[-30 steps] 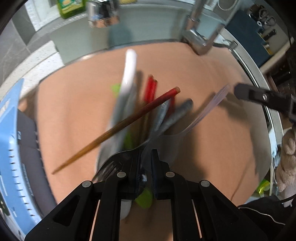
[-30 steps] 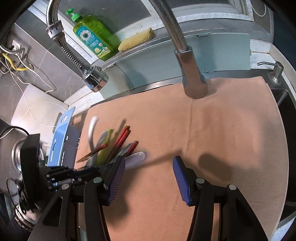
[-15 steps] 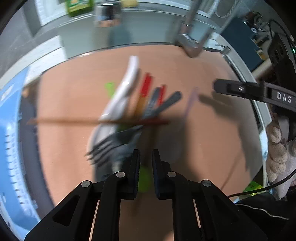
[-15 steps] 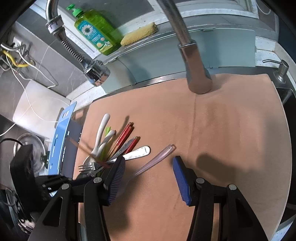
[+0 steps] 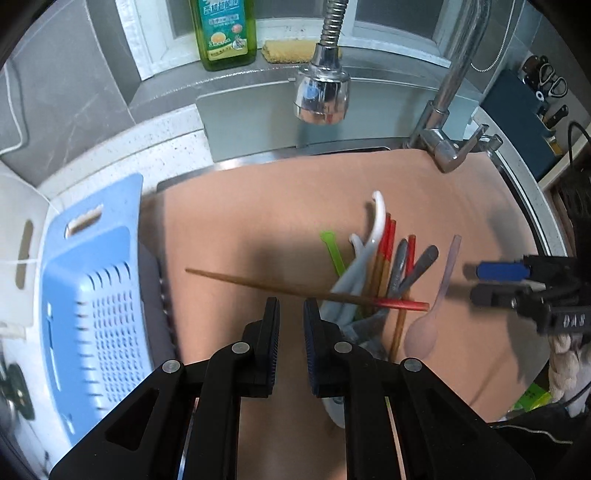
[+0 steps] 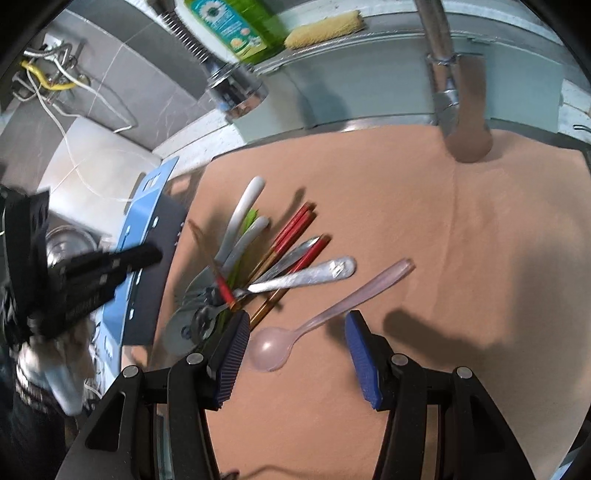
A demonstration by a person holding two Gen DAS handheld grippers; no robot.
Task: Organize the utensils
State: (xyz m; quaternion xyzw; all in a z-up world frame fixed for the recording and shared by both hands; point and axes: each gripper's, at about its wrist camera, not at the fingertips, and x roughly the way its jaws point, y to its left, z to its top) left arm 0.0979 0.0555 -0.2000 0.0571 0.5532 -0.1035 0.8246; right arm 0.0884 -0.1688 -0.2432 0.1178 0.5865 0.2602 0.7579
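Note:
A pile of utensils (image 5: 384, 266) lies on the peach mat (image 5: 258, 221): white spoons, red-tipped chopsticks, grey metal handles and a green piece. One chopstick (image 5: 295, 291) lies crosswise over the pile. My left gripper (image 5: 291, 314) hovers just left of the pile, its jaws a narrow gap apart with only bare mat between them. A translucent pink spoon (image 6: 332, 310) lies apart from the pile (image 6: 273, 254). Its bowl sits between the blue pads of my right gripper (image 6: 295, 354), which is open and not touching it.
A blue slotted basket (image 5: 92, 295) stands off the mat's left edge. The faucet (image 5: 447, 122) and spray head (image 5: 321, 88) hang over the back. A green soap bottle (image 5: 225, 29) and a yellow sponge (image 5: 291, 50) sit on the ledge.
The fork that my left gripper held now lies with the pile, and that gripper has lifted and backed off to the left. The chopstick swung crosswise. The pink spoon dropped onto the mat by my right gripper.

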